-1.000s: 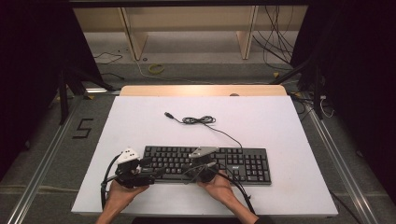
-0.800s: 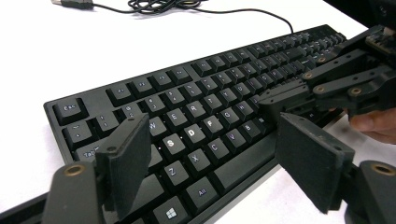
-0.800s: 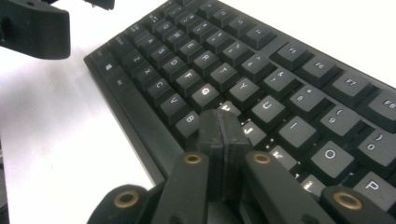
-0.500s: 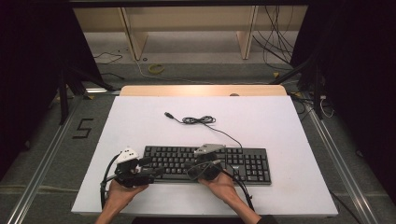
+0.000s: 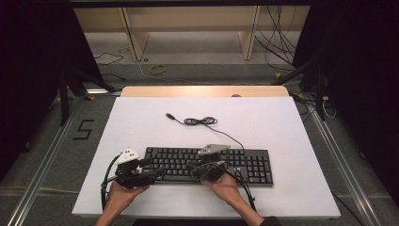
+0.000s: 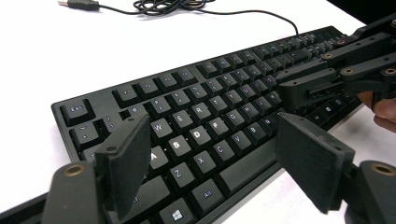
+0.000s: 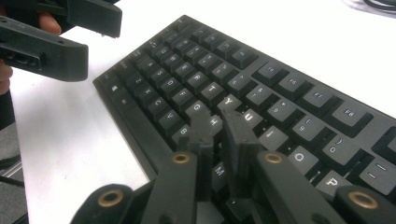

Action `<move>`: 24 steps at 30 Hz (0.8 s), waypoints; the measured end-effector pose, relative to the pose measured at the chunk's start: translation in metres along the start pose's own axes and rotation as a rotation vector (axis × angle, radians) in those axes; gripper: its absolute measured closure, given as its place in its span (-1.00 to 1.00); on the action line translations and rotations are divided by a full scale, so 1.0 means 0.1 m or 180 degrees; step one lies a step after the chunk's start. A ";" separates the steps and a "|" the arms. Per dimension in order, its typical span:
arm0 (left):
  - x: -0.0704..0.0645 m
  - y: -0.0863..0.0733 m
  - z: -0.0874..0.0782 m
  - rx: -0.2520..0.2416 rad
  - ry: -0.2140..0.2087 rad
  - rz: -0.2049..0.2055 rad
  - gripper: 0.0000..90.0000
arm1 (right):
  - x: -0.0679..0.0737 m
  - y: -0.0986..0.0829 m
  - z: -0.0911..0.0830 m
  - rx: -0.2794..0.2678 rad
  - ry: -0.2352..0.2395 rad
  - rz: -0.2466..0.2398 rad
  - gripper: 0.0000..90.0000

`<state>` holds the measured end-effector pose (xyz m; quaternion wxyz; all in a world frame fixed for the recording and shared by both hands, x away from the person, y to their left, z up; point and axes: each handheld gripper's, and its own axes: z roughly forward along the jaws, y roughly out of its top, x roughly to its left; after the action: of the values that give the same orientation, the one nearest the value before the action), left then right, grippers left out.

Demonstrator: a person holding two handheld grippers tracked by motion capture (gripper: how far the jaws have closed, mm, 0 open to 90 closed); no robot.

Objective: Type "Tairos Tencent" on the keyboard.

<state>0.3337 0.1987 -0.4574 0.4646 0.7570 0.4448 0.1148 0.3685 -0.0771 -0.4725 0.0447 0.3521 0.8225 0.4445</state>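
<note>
Right gripper (image 7: 218,122): jaws drawn nearly together, tips down on the black keyboard (image 7: 261,98) around the H and J keys, apparently pressing. Left gripper (image 6: 215,154): jaws wide apart, hovering over the A–S–D–F end. The keyboard lies along the near edge of the white table (image 5: 141,117); its cable (image 5: 202,121) is coiled behind, unplugged. Step in hand looks like key-pressing; next calls for a short lift and an accurate drop on one key.

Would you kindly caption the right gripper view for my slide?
Right gripper, jaws nearly closed, poised over black keyboard near the H key.
</note>
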 end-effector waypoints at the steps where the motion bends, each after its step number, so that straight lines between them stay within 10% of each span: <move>1: 0.00 0.00 0.00 0.0000 0.0000 0.0001 -0.42 | 0.00 0.00 0.00 -0.0007 0.0003 -0.0001 0.82; 24: 0.05 0.08 0.05 0.0010 0.0137 -0.0019 -0.27 | -0.04 -0.02 -0.15 -0.0111 0.0086 0.0048 0.15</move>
<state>0.3444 0.1982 -0.4555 0.4541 0.7538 0.4572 0.1290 0.3645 -0.0910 -0.4661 0.0364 0.3515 0.8124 0.4638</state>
